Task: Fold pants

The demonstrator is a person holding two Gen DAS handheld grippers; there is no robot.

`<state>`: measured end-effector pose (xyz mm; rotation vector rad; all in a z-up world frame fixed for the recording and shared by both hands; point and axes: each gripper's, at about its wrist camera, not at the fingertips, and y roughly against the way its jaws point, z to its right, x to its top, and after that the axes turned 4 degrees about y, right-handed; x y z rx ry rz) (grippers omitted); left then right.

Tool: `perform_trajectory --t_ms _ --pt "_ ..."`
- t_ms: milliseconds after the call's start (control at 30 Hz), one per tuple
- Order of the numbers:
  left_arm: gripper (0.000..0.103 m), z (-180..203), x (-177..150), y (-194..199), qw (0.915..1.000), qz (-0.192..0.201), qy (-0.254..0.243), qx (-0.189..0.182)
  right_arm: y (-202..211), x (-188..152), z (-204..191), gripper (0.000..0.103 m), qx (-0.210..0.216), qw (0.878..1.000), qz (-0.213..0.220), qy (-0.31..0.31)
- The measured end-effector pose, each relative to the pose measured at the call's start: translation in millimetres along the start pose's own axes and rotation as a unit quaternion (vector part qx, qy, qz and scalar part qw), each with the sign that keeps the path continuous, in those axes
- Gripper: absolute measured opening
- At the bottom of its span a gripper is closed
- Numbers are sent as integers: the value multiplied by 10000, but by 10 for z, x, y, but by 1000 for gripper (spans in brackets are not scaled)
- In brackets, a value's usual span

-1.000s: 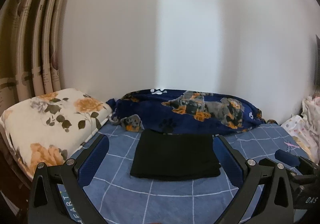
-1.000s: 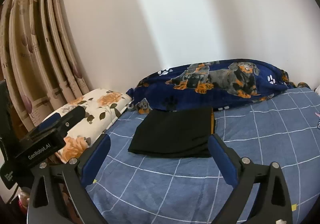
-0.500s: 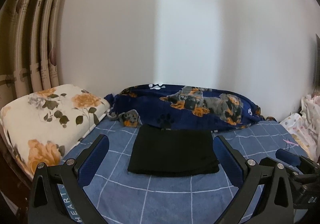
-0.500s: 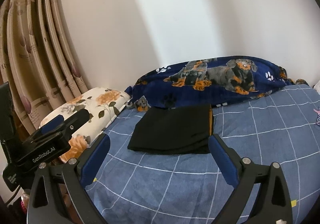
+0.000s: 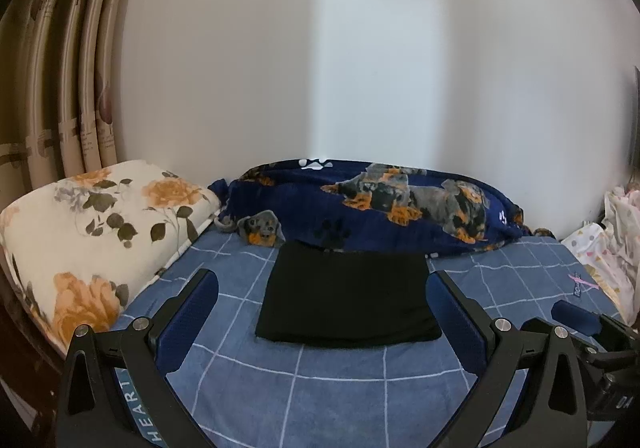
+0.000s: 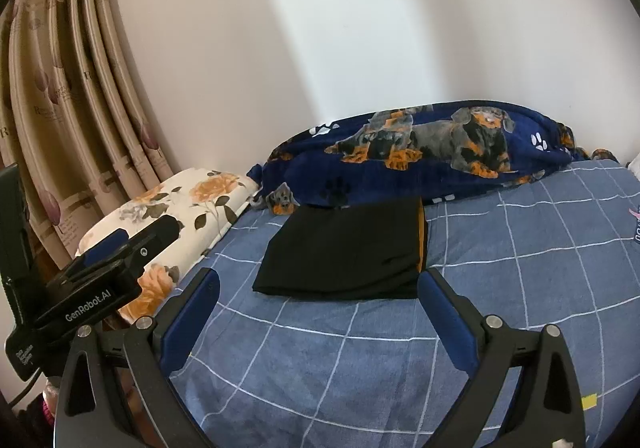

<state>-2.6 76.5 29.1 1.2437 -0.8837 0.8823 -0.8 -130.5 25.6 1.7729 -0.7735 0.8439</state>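
The black pants [image 5: 348,294] lie folded into a flat rectangle on the blue checked bed sheet [image 5: 320,380], just in front of the dog-print blanket. In the right wrist view the pants [image 6: 344,248] show an orange stripe along their right edge. My left gripper [image 5: 322,296] is open and empty, held above the sheet short of the pants. My right gripper [image 6: 318,294] is open and empty too, near the pants' front edge. The left gripper also shows at the left of the right wrist view [image 6: 100,280].
A dark blue dog-print blanket [image 5: 372,207] lies bunched along the wall behind the pants. A floral pillow [image 5: 92,232] sits at the left by the curtains [image 6: 60,107]. Light patterned bedding [image 5: 608,244] is heaped at the right edge.
Both grippers have drawn back and tilted slightly, so the pants sit a little lower and farther in view. The pants have not moved. Both grippers stay open.
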Motion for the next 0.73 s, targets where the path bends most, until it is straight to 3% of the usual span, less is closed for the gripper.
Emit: perform_trajectory --t_ms 733 --pt "103 22 -104 -76 9998 23 -169 82 -95 -66 40 99 33 9998 -163 -76"
